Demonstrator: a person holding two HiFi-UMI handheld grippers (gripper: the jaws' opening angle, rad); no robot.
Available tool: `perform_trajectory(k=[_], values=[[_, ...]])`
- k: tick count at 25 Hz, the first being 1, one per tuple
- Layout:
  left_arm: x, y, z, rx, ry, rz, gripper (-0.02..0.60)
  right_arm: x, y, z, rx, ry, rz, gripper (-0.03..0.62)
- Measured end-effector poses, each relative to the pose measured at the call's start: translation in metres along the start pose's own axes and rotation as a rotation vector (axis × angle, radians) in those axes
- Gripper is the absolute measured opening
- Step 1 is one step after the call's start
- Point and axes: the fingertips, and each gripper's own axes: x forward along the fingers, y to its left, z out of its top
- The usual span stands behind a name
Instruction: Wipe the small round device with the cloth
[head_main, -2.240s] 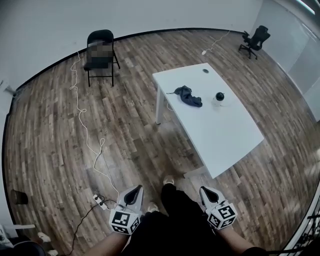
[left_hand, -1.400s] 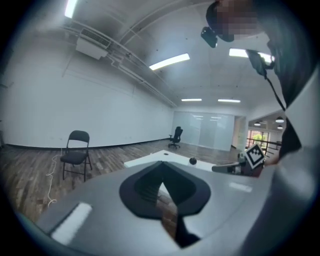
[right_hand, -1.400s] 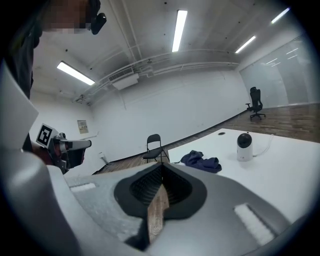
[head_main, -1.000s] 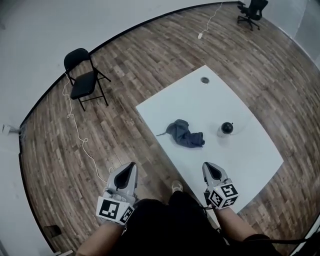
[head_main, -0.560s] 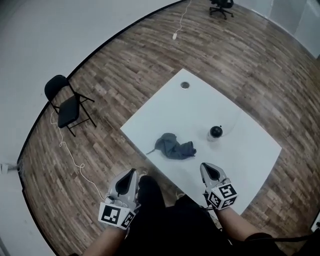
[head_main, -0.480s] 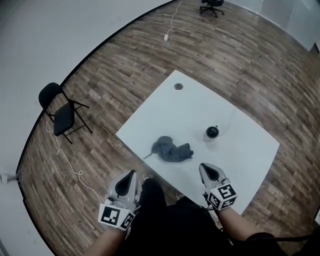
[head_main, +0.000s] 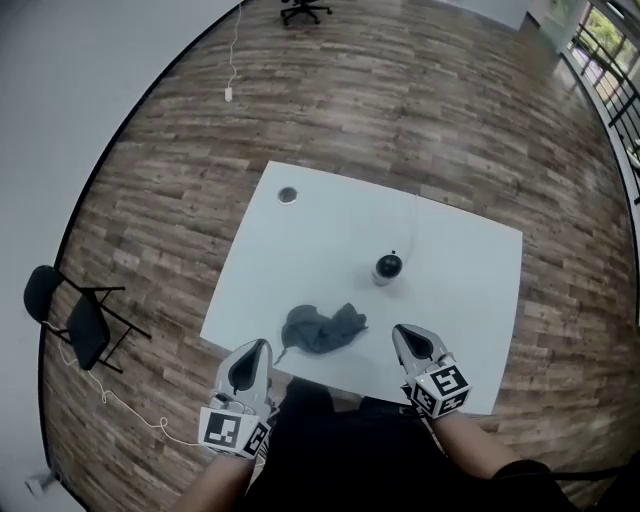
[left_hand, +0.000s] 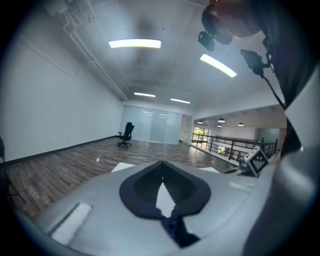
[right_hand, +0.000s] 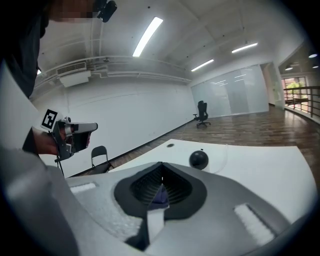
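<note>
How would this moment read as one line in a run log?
stage: wiping not begun | cloth: crumpled on table, untouched | round device: beyond cloth, apart | left gripper: shut, empty | right gripper: shut, empty

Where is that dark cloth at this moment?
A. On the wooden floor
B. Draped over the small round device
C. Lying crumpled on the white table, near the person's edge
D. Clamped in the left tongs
C: the head view shows the cloth in a crumpled heap on the white table, close to its near edge and apart from the small round device.
</note>
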Motion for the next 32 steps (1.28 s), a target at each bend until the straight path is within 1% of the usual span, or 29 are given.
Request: perform_trajectory(k=[2, 5, 10, 15, 17, 19, 22, 25, 28, 31, 32], values=[[0.015, 0.010, -0.001, 0.000, 0.015, -0.070, 0.003, -0.001, -0.001, 0.003, 0.021, -0.018, -0.069, 0.000], [0.036, 0.020, -0.001, 0.024, 0.040, -0.156, 0.003, -0.005, 0.004, 0.010, 0.014, -0.046, -0.146, 0.000], [0.069, 0.026, -0.007, 0.052, 0.093, -0.300, 0.003, -0.029, 0.007, 0.007, 0.044, -0.087, -0.332, 0.000], [0.094, 0.008, -0.016, 0.102, 0.105, -0.469, 0.003, -0.061, 0.019, -0.015, 0.087, -0.087, -0.477, 0.000], [0.103, -0.003, -0.016, 0.126, 0.105, -0.534, 0.003, -0.073, 0.028, -0.021, 0.102, -0.083, -0.519, 0.000], [0.110, -0.011, -0.011, 0.135, 0.099, -0.579, 0.003, -0.080, 0.040, -0.022, 0.104, -0.074, -0.544, 0.000], [0.113, -0.019, -0.005, 0.122, 0.085, -0.604, 0.003, -0.085, 0.060, -0.023, 0.086, -0.054, -0.539, 0.000], [0.111, -0.027, -0.003, 0.125, 0.087, -0.598, 0.003, -0.080, 0.080, -0.025, 0.034, -0.022, -0.476, 0.000], [0.108, -0.027, 0.002, 0.119, 0.071, -0.552, 0.003, -0.065, 0.085, -0.025, -0.007, 0.001, -0.387, 0.000], [0.102, -0.019, -0.002, 0.091, 0.086, -0.473, 0.003, -0.040, 0.069, -0.029, -0.002, 0.016, -0.313, 0.000], [0.099, -0.016, -0.002, 0.087, 0.093, -0.449, 0.003, -0.028, 0.066, -0.029, -0.008, 0.022, -0.277, 0.000]])
